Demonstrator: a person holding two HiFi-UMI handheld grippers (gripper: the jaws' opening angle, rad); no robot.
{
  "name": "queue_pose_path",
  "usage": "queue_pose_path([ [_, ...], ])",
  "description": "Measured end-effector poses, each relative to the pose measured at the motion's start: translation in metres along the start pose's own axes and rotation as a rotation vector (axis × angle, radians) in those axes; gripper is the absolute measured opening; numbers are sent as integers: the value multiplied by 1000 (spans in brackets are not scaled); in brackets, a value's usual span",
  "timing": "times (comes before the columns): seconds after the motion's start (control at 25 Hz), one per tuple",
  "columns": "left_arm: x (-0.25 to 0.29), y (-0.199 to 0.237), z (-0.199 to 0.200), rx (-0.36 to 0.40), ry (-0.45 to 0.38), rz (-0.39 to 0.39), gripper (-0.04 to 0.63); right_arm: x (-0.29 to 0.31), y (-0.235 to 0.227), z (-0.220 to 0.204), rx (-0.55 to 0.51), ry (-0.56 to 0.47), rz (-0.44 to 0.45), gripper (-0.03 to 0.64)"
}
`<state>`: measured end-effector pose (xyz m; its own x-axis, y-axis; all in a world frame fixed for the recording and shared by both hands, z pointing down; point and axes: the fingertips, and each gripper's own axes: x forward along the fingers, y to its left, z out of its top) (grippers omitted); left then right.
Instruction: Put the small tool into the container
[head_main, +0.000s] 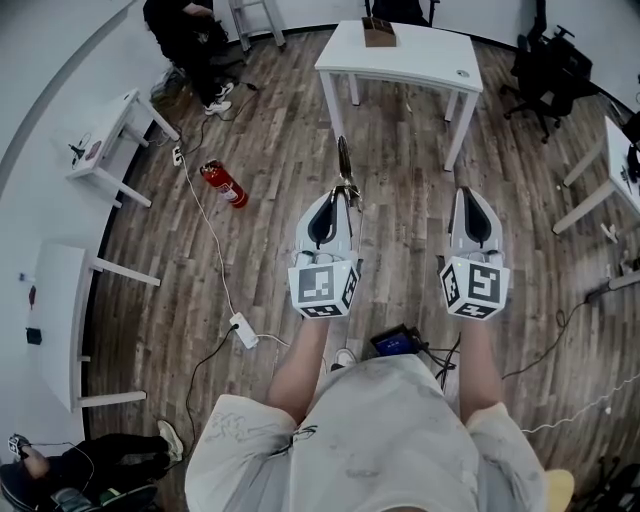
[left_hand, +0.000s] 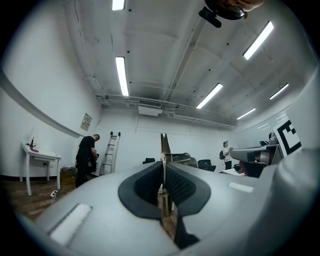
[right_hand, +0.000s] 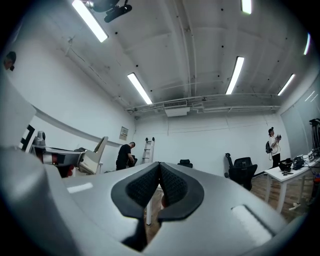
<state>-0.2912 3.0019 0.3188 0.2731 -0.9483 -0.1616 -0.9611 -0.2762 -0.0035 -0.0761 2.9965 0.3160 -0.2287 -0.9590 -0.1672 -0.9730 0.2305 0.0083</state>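
My left gripper (head_main: 341, 196) is shut on a small, thin metal tool (head_main: 344, 163), which sticks out forward past its tips over the wooden floor. In the left gripper view the tool (left_hand: 164, 146) stands as a narrow blade clamped between the dark pads (left_hand: 150, 182). My right gripper (head_main: 470, 194) is level with it on the right, shut with nothing in it; its pads (right_hand: 176, 186) meet in the right gripper view. A small brown container (head_main: 378, 34) sits on the white table (head_main: 420, 60) ahead, well beyond both grippers.
A red fire extinguisher (head_main: 225, 185) lies on the floor ahead to the left, with a cable and power strip (head_main: 243, 330) near my feet. White tables (head_main: 110, 135) line the left wall. Black office chairs (head_main: 545, 70) stand at the right. A person (head_main: 190, 40) stands by a ladder.
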Motion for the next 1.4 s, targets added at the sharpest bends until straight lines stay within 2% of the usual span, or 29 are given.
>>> queue_pose_path([
  [0.44,76,-205,-9,-19,11,15,23,-38,-215,9,34,-23,7,5],
  [0.64,93,-231,-20,-15,5,25,23,-34,-252,-5,47,-26,1,5],
  [0.8,120,-196,-25,-12,5,30,23,5,-237,-14,47,-22,0,5],
  [1.04,204,-118,-40,-14,-5,23,23,114,-209,-32,22,-22,-7,5],
  [1.24,297,-4,-52,-26,-1,6,23,250,-153,-47,8,-17,-21,5],
  [1.4,379,62,-71,-29,6,-1,23,354,-132,-67,-3,-9,-21,5],
])
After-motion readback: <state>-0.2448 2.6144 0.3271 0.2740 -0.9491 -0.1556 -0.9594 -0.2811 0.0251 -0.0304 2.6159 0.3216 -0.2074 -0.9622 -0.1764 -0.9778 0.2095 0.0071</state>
